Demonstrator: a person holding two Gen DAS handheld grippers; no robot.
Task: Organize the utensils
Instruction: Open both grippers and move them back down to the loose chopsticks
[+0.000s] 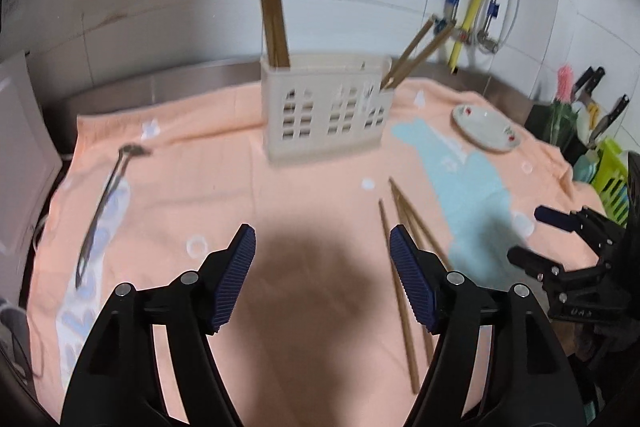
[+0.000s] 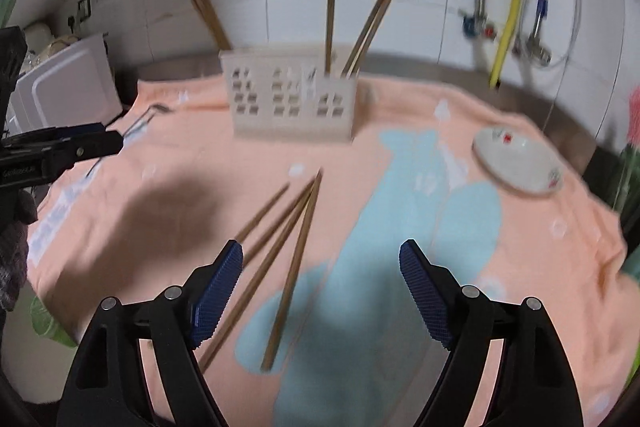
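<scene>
The surface is covered by a peach terry towel with a pale blue whale print (image 2: 440, 219). At 12 o'clock in both wrist views stands a cream plastic utensil holder with window-shaped cut-outs (image 1: 326, 115). It holds brown wooden chopsticks in two groups: one upright at its left end (image 1: 275, 27), one leaning right at its right end (image 1: 416, 53); blur prevents an exact count.

Four loose brown wooden chopsticks (image 2: 294, 263) lie fanned on the towel, clear of the holder. A white floral saucer (image 1: 486, 129) sits at 2 o'clock. A long metal utensil (image 1: 106, 203) lies at 9 o'clock; its type cannot be determined.

The left gripper (image 1: 322, 277) tilts down over bare towel, fingers apart, nothing between them; the chopsticks pass behind its right finger. The right gripper (image 2: 320, 291) tilts down over the chopsticks, fingers apart, pads not touching them.
</scene>
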